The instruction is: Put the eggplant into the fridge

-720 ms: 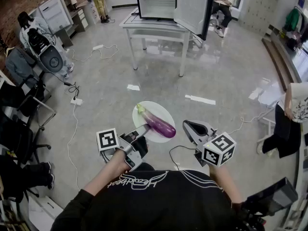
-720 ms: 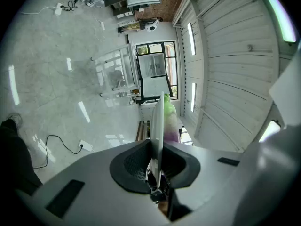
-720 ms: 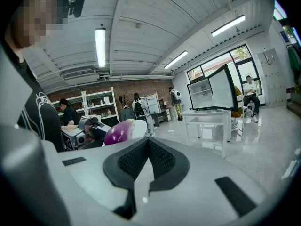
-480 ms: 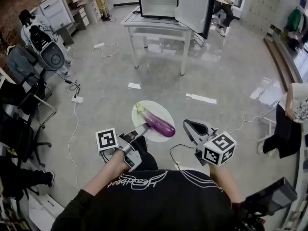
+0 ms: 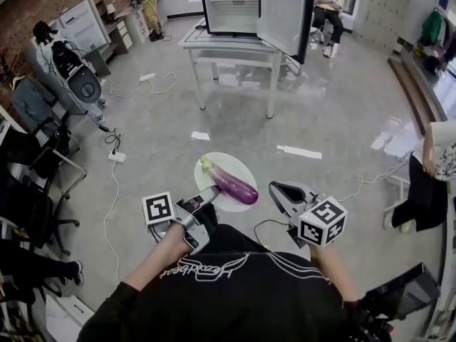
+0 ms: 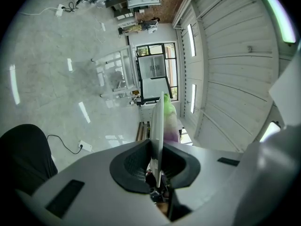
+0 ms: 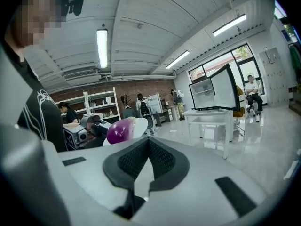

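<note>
Eggplant (image 5: 231, 184), purple with a green stem, is seen lying across a white plate (image 5: 239, 168), its stem end turned toward the far left. The plate is carried above a grey floor and is gripped at its near rim by the left gripper (image 5: 206, 193), whose jaws are clamped on the thin edge. In the left gripper view the plate is seen edge-on between the pads, with the eggplant behind it. The right gripper (image 5: 279, 189) is held just to the right of the plate, apart from it, with its jaws pressed together and nothing between them. Well ahead, a small fridge (image 5: 231, 6) is set on a white table (image 5: 228, 45). Its door (image 5: 283, 16) is swung open to the right, and pale shelves are shown inside.
</note>
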### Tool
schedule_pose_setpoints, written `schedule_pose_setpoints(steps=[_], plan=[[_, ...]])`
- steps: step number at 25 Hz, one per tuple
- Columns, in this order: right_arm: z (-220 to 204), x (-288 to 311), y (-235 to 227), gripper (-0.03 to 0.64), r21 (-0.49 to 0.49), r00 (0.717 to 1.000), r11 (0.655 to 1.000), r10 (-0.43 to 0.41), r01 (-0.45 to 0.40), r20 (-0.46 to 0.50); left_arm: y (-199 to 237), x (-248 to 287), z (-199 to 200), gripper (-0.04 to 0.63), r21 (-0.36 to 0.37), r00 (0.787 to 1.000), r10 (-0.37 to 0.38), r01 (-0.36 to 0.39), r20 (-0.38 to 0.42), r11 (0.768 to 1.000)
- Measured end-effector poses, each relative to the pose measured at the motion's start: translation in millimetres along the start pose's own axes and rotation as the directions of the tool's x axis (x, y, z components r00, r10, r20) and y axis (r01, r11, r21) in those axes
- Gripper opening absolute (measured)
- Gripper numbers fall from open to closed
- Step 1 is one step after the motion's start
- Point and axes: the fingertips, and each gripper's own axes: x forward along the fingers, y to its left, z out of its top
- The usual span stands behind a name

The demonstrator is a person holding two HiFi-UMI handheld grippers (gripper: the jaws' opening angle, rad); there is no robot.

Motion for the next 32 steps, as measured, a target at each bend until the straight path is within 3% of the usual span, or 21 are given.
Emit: schedule_pose_setpoints(steps=[15, 25, 32], plan=[[5.1, 10.4, -12.3, 0.006, -0.019, 0.999, 0.999, -0.033, 0.034, 0.025, -0.1, 8.7, 9.3, 0.035, 0.015, 0.999, -0.013, 0.014, -0.032, 1.0], [6.2, 45.9, -33.1, 0.006, 0.004, 1.0, 1.0, -0.004, 0.004, 0.006, 7.7, 26.5, 45.7, 0.035, -0.014, 1.0, -0.008, 0.007, -0.019, 1.0], [20.5, 92.6, -70.7, 0.006, 0.013, 1.0, 1.0, -0.025, 0.025, -0.01, 15.2, 52.3, 104.5, 0.035, -0.02, 1.0, -0.012, 0.012, -0.017, 1.0]])
